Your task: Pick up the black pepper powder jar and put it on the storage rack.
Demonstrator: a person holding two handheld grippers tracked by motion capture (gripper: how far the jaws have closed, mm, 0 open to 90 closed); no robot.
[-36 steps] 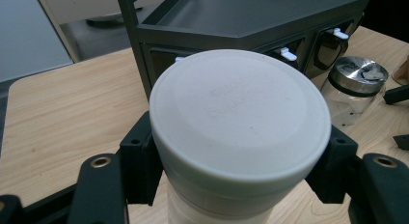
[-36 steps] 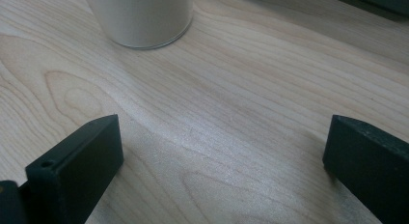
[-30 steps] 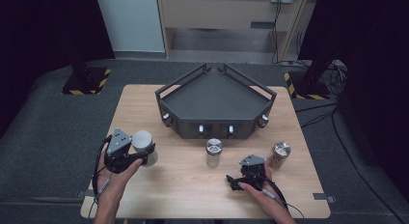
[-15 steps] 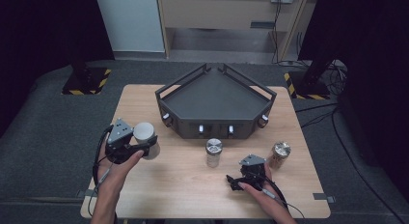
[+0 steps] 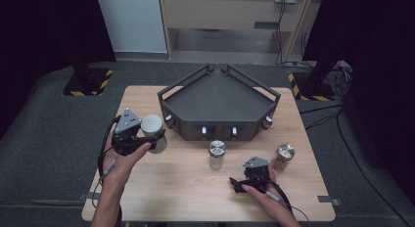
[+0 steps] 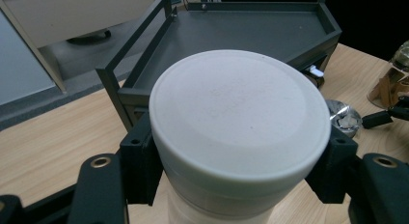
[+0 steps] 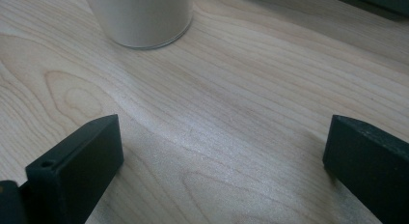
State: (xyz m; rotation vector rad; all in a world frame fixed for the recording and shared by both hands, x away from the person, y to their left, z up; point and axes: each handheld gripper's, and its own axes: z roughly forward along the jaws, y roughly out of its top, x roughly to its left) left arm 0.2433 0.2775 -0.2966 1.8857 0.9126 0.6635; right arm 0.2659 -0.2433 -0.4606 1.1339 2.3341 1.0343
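Note:
My left gripper [image 5: 152,140] is shut on a white jar with a flat white lid [image 5: 152,125], held upright above the table's left side, near the left corner of the dark tray [image 5: 218,97]. In the left gripper view the jar [image 6: 238,122] sits between both black jaws [image 6: 238,173], with the tray [image 6: 251,33] just behind it. My right gripper [image 5: 241,181] rests low on the table at the front right, open with nothing between its fingers [image 7: 222,156]. It points toward the base of a jar [image 7: 144,16].
A silver-lidded jar [image 5: 217,154] stands in front of the tray's front wall. A second jar with brown contents [image 5: 284,156] stands to the right of it. The wooden table [image 5: 176,188] is bare along the front middle. Cables trail from both grippers.
My left gripper has risen with the white jar and drifted toward the tray. The right gripper has stayed where it was.

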